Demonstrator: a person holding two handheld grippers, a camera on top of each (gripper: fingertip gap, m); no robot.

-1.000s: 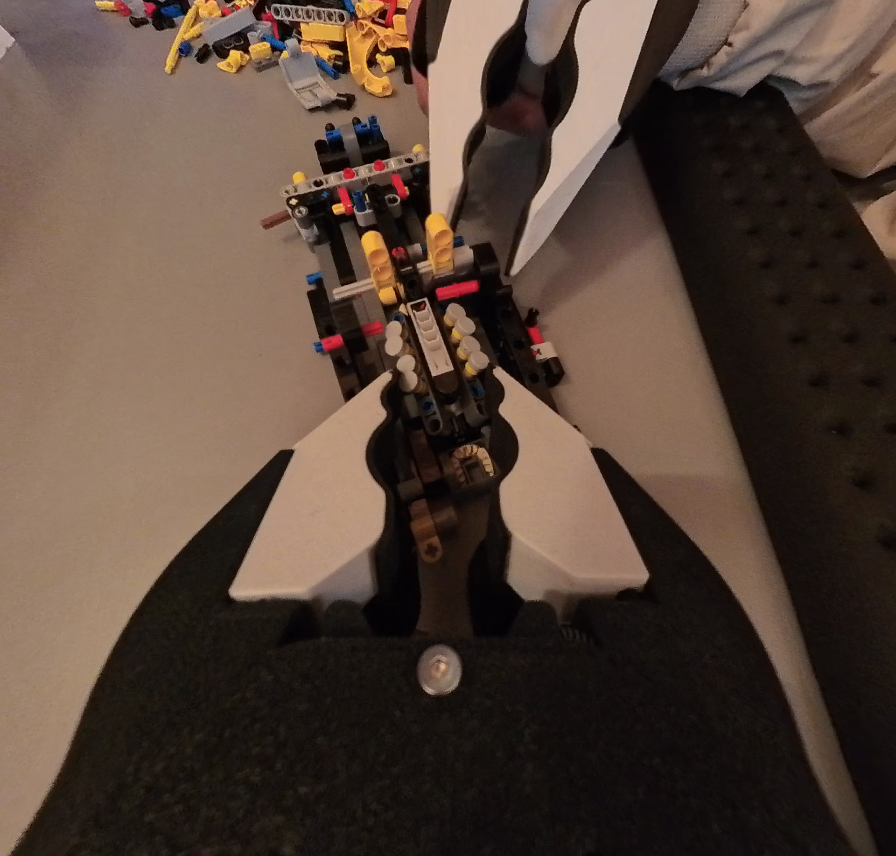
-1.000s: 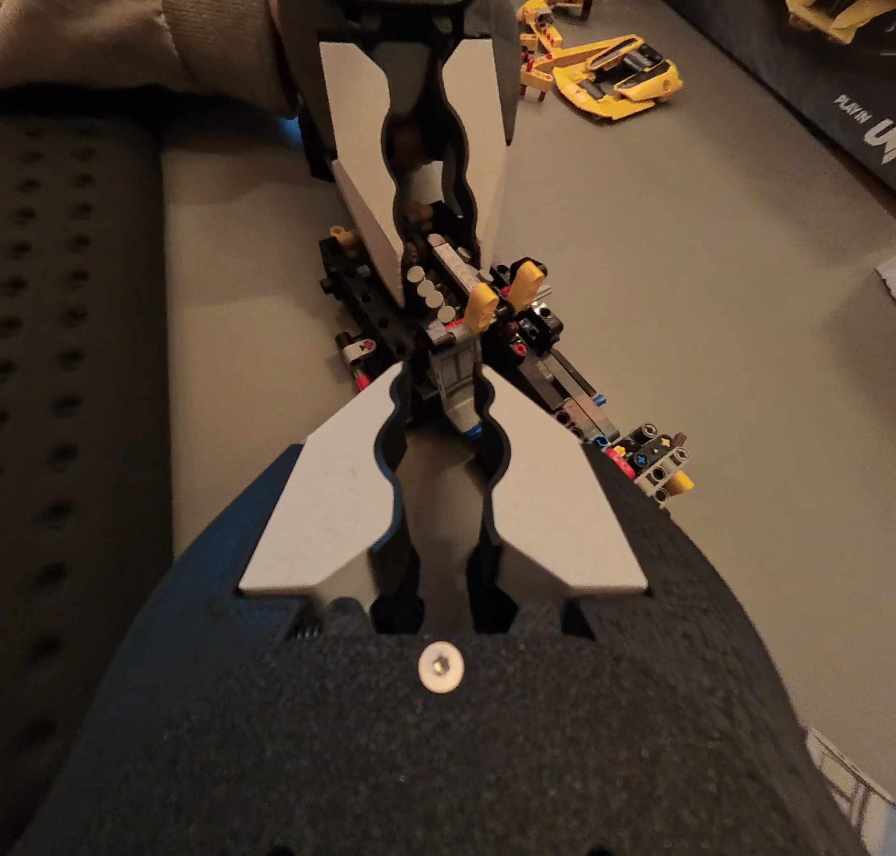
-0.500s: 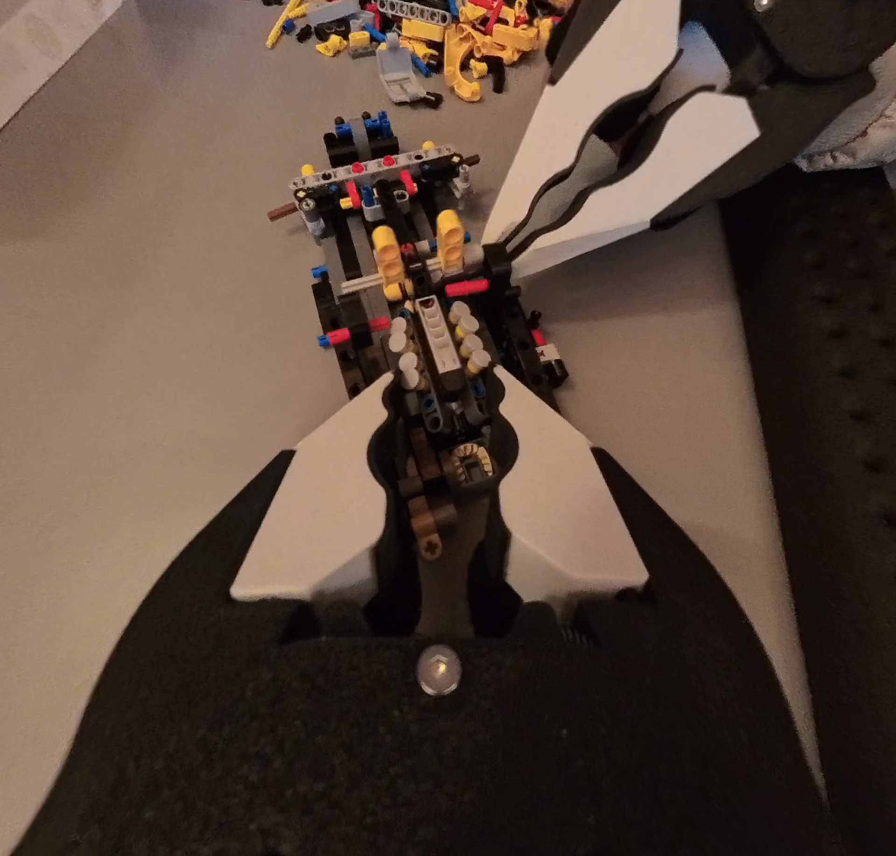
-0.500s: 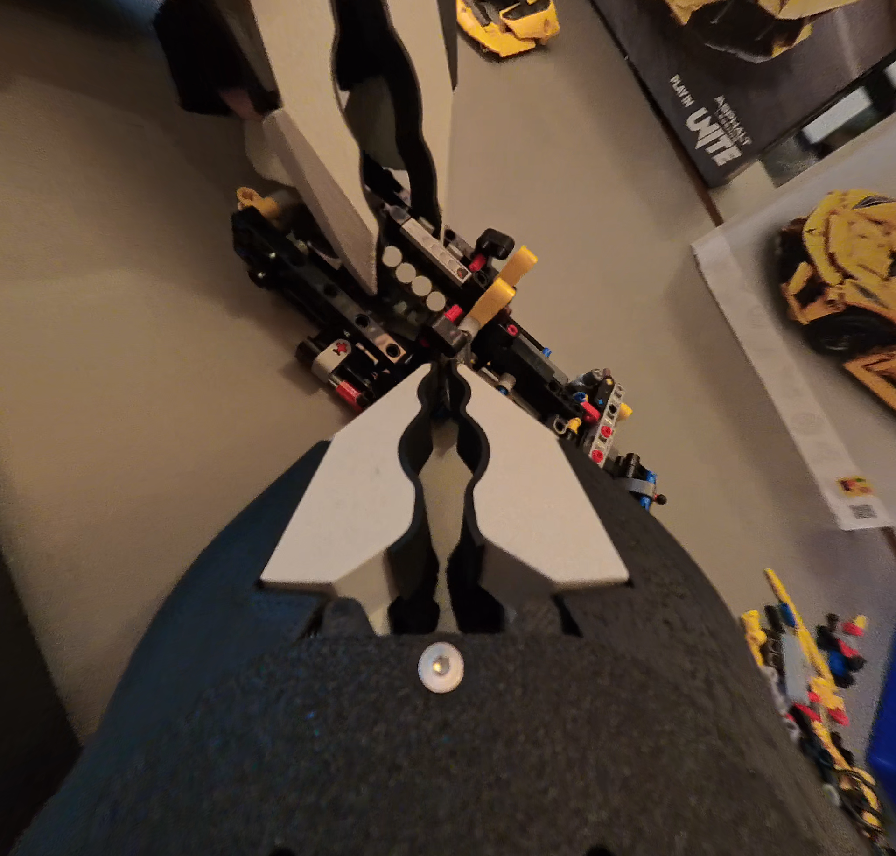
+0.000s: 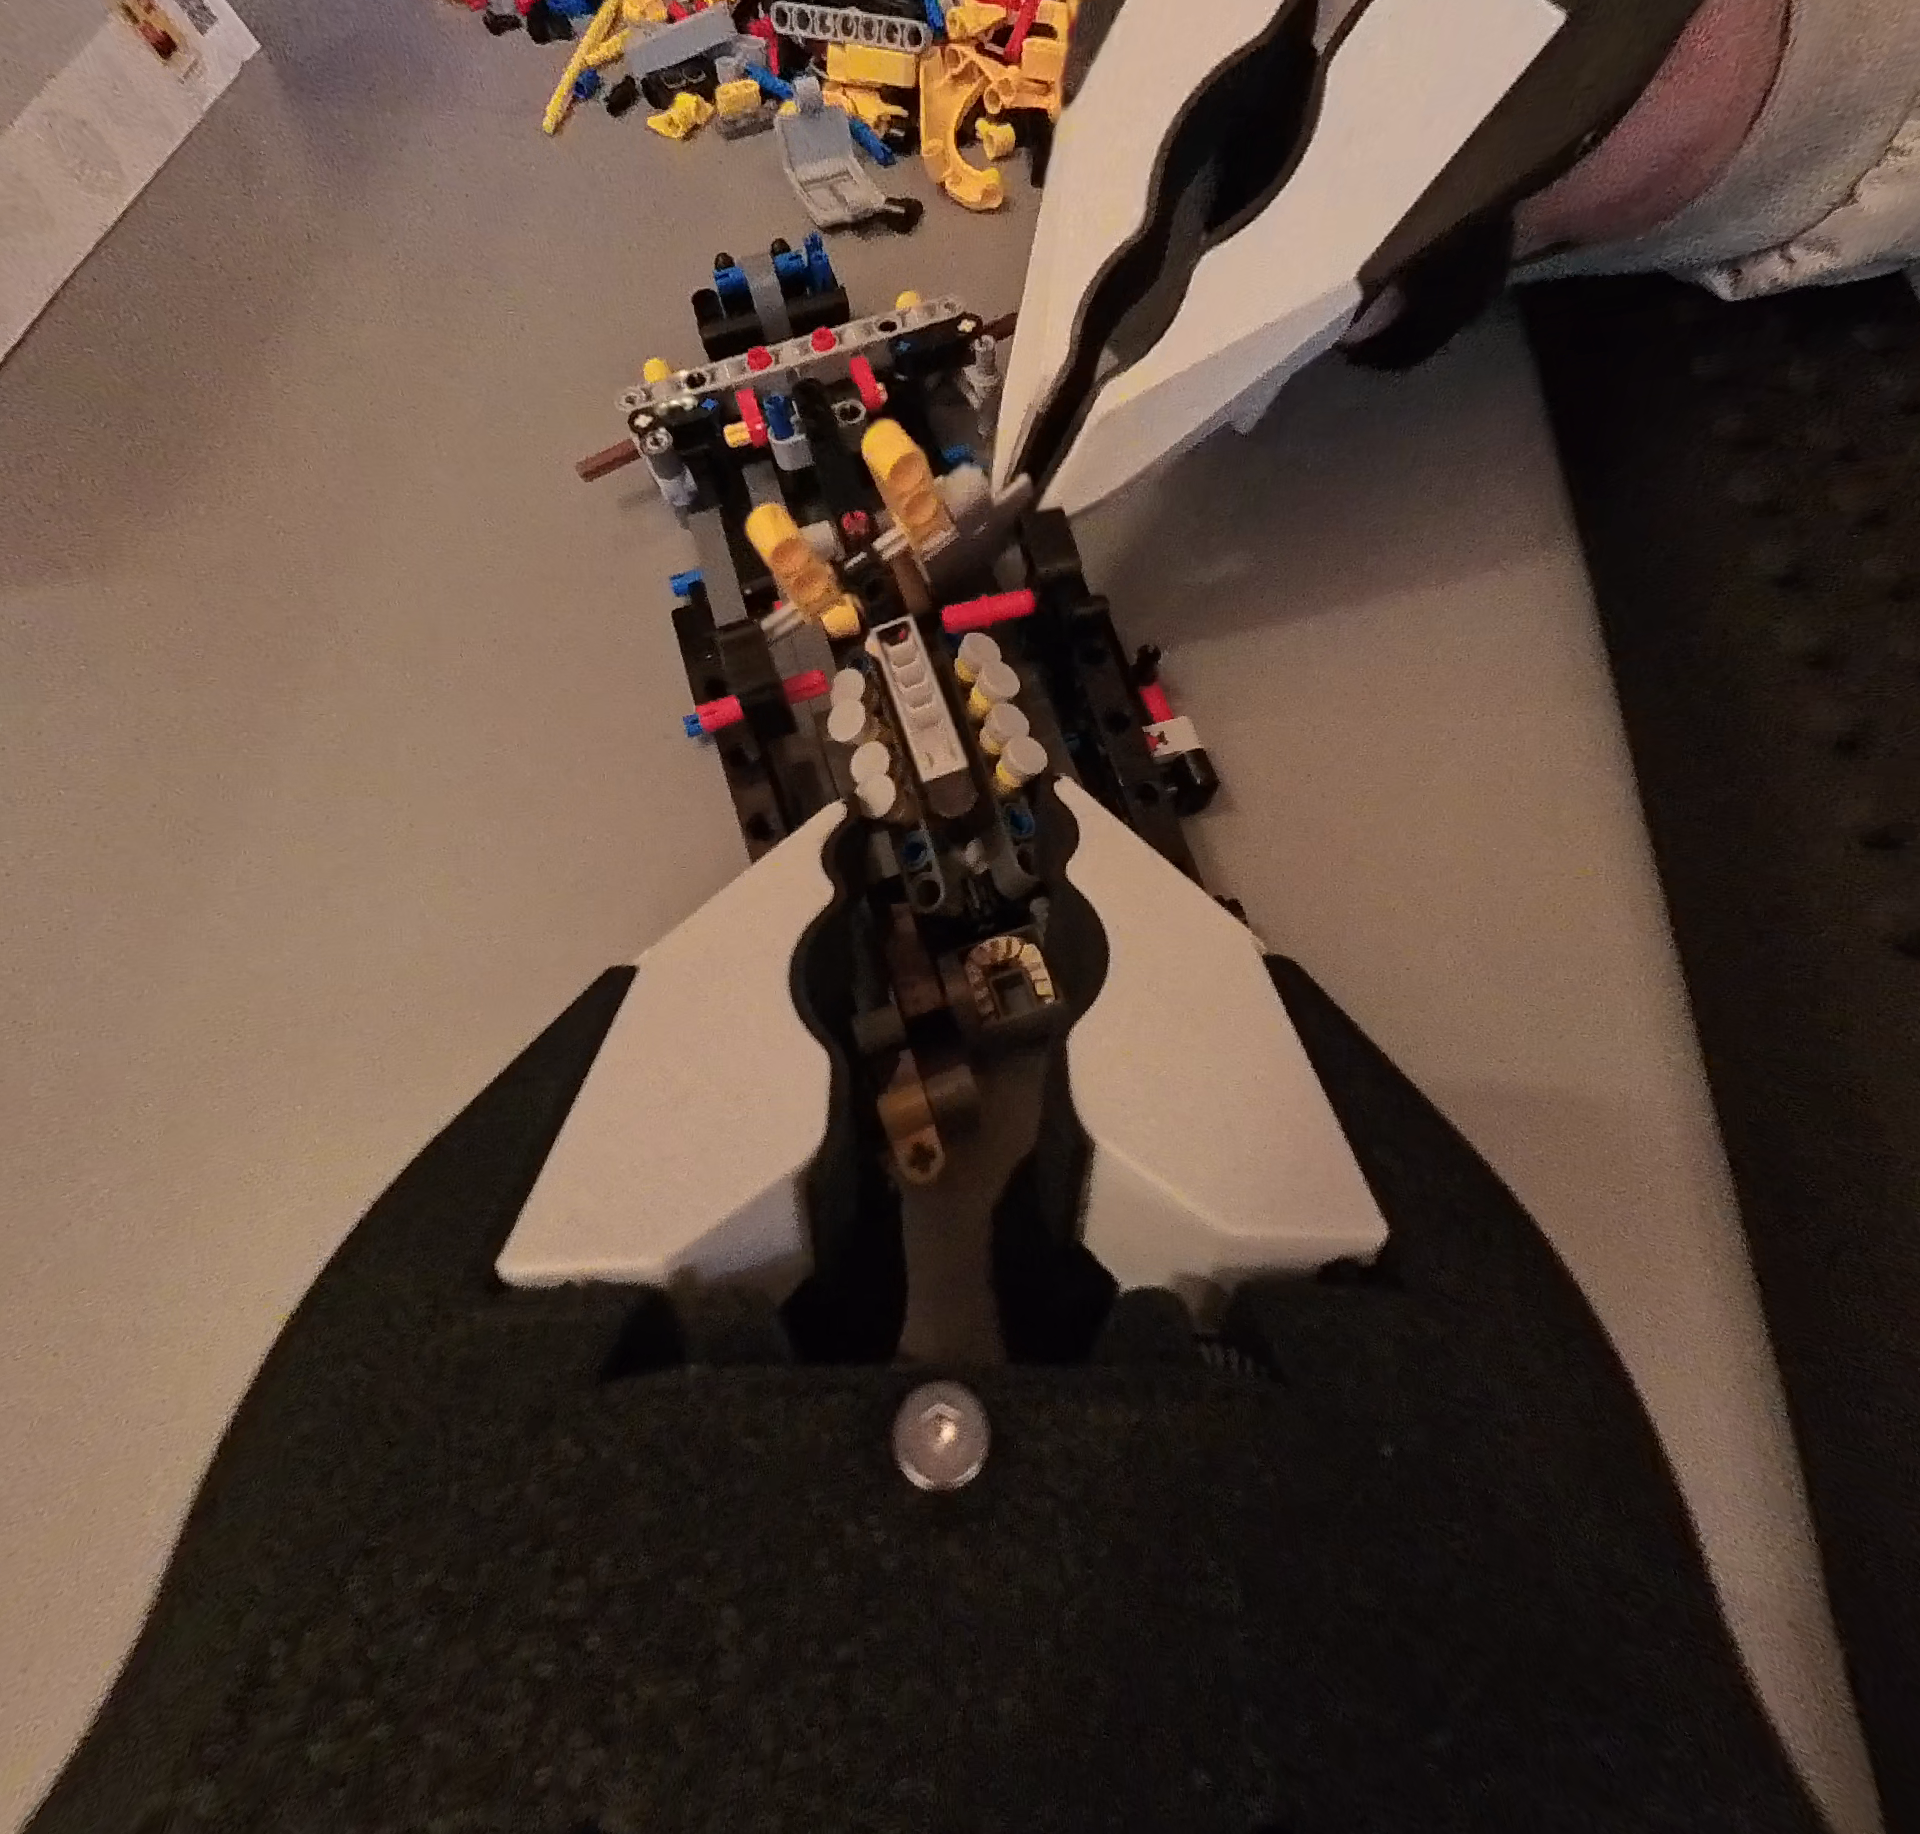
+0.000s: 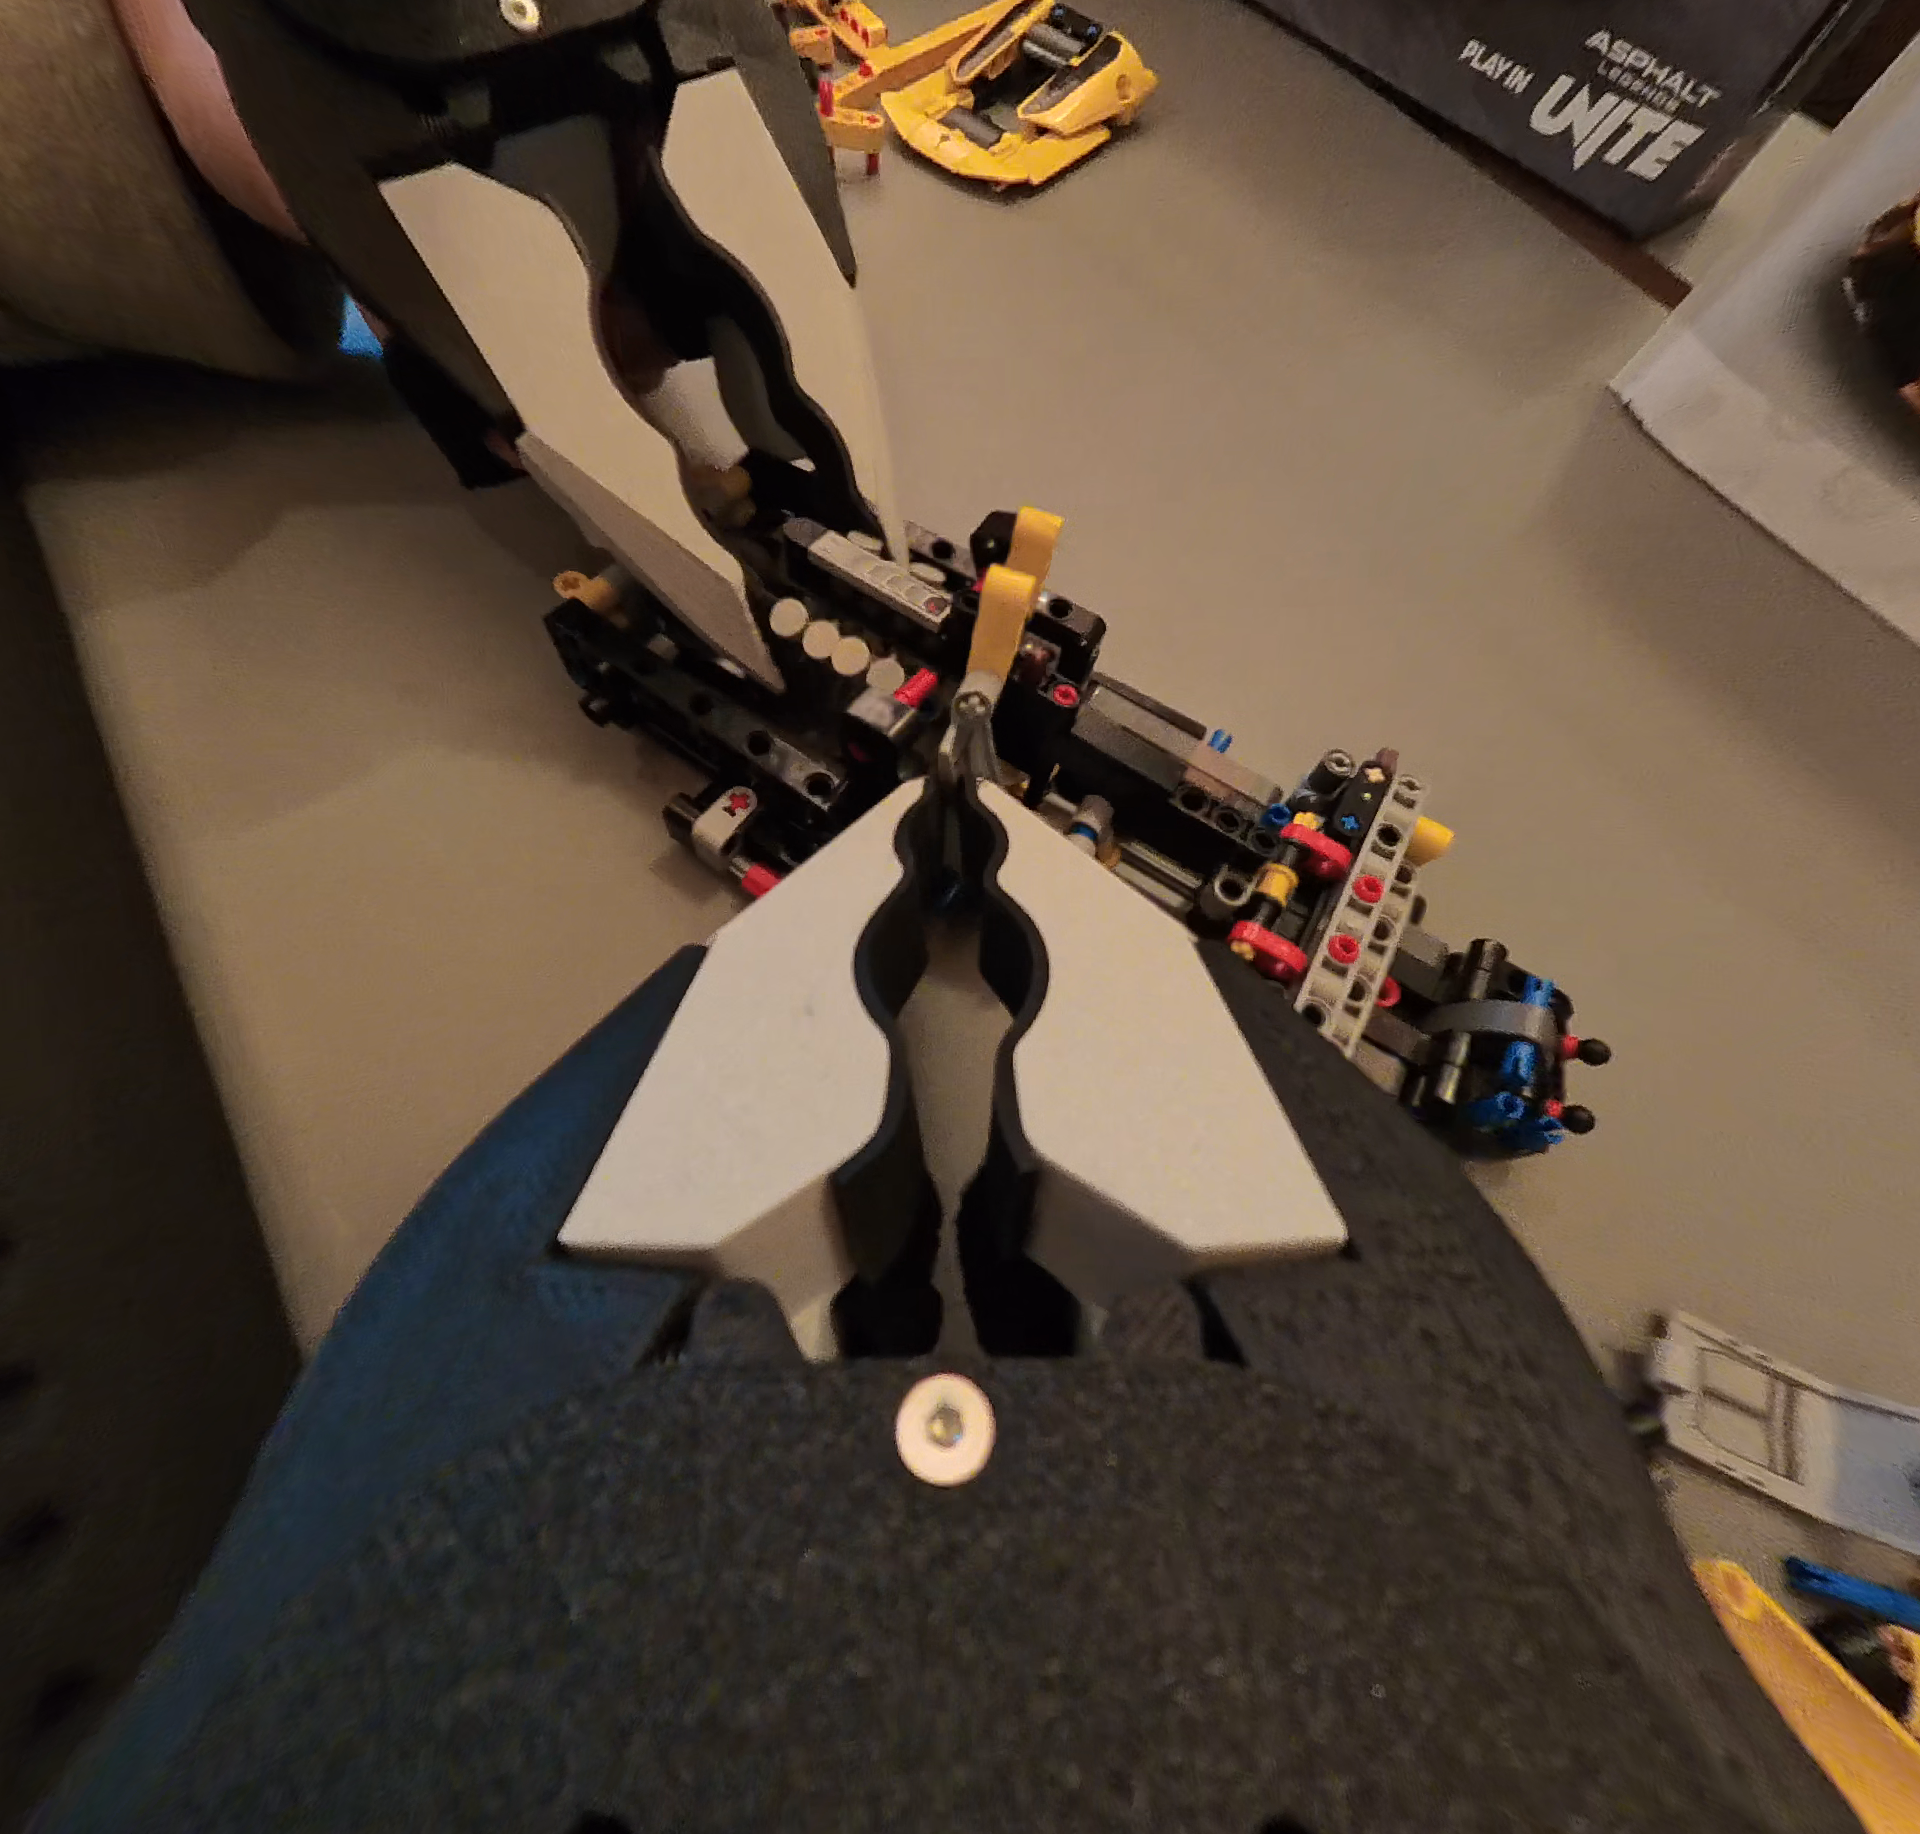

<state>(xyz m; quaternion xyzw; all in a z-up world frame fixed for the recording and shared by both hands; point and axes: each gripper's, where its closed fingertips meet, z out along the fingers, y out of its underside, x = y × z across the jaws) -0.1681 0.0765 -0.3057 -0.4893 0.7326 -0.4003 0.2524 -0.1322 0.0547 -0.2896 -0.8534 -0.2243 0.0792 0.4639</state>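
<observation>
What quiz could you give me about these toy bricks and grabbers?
1. True or false: the left gripper has its fingers on either side of the long black toy-brick chassis.
2. What does the right gripper pinch? A) small grey plastic piece B) blue ball C) spoon
3. Which view shows the yellow brick-built car body?
Key: 1 true; 2 A; 3 right wrist view.

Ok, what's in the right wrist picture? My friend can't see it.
The right gripper pinches a thin grey piece on a long black toy-brick chassis lying on a grey table. The left gripper clamps the chassis's other end, and a yellow car body sits behind.
</observation>
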